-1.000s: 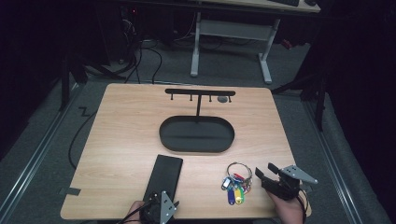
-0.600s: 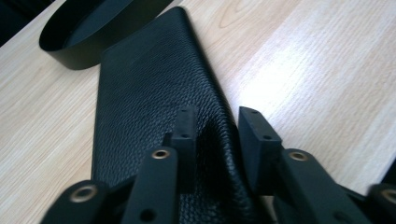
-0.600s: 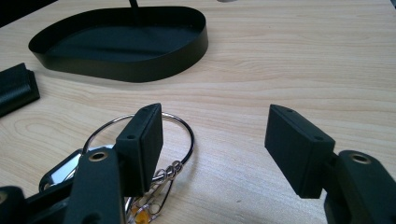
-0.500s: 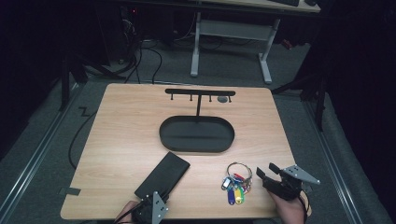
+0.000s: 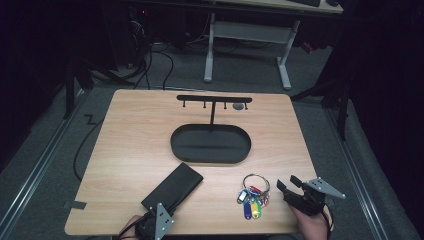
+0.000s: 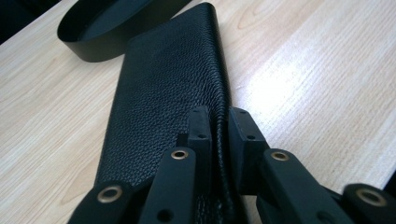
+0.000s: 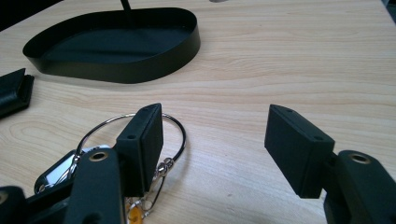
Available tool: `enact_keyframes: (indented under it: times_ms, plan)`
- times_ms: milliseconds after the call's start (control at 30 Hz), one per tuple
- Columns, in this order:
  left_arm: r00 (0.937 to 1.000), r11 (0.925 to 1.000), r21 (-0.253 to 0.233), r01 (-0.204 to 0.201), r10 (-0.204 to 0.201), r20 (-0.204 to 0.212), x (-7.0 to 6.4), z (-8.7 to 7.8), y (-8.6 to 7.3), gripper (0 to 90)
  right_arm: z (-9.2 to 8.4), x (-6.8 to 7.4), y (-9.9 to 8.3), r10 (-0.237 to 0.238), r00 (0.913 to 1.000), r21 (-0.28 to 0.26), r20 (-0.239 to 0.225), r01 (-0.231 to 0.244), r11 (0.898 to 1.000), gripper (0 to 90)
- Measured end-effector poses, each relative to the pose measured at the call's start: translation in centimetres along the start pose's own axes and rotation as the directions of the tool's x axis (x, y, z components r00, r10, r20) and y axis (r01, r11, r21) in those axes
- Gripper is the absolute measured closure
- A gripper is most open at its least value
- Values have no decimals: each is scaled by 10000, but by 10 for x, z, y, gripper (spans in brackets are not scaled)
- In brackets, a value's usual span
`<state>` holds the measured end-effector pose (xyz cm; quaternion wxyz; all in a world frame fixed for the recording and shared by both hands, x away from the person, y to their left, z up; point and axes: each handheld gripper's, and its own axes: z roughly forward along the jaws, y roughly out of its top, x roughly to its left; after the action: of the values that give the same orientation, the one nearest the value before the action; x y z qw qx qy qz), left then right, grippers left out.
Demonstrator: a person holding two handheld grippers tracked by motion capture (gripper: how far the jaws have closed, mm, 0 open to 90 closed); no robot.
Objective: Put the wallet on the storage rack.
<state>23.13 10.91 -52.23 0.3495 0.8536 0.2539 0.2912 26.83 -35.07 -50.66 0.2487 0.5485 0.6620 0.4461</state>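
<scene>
Left gripper (image 6: 218, 123) jaws just closing, clamping pebbled black leather wallet (image 6: 163, 88) edge; right gripper (image 7: 215, 135) agape beside steel key ring (image 7: 135, 135).

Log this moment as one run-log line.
left tool: just closed, shut on wallet edge | right tool: open, beside key ring | tray: empty

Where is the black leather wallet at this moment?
In the high view, the black leather wallet lies angled at the table's front left, its near end clamped in the left gripper, before the oval tray.
</scene>
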Motion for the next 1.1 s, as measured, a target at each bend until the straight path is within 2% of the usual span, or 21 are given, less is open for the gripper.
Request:
enact_keyframes:
  times_ms: [167, 400, 467, 600, 767, 967, 1033, 1100]
  plan:
    - [9994, 9990, -299, 340, -336, 117, 8, -6, 1, 822, -8, -2, -3, 167, 9998, -133, 91, -165, 9998, 382]
    - [9947, 9921, -809, 963, -929, 447, 21, -16, 3, 832, -3, -4, -3, 32, 9998, -48, 193, -31, 10000, 383]
    - [9912, 9870, -999, 1256, -1206, 551, 26, -19, 2, 833, -4, -3, -4, 85, 9997, -18, 208, -84, 10000, 384]
    - [9803, 9731, -1297, 1904, -1813, 786, 33, -25, 2, 835, -5, -4, -4, 71, 9997, -40, 226, -70, 10000, 384]
    - [9743, 9619, -1634, 2191, -2066, 900, 37, -32, 3, 838, -3, -3, -2, 30, 9998, -72, 196, -28, 10000, 385]
    - [9598, 9404, -2002, 2749, -2561, 1150, 44, -39, 0, 839, -1, -2, -1, -7, 9999, -109, 104, 8, 9999, 385]
    - [9585, 9353, -2160, 2803, -2603, 1163, 46, -41, -1, 839, -1, -2, -1, 22, 10000, -94, 97, -21, 10000, 386]
    - [9538, 9284, -2248, 2958, -2739, 1237, 47, -42, -1, 839, 0, -2, -1, 1, 10000, -98, 68, 0, 10000, 386]
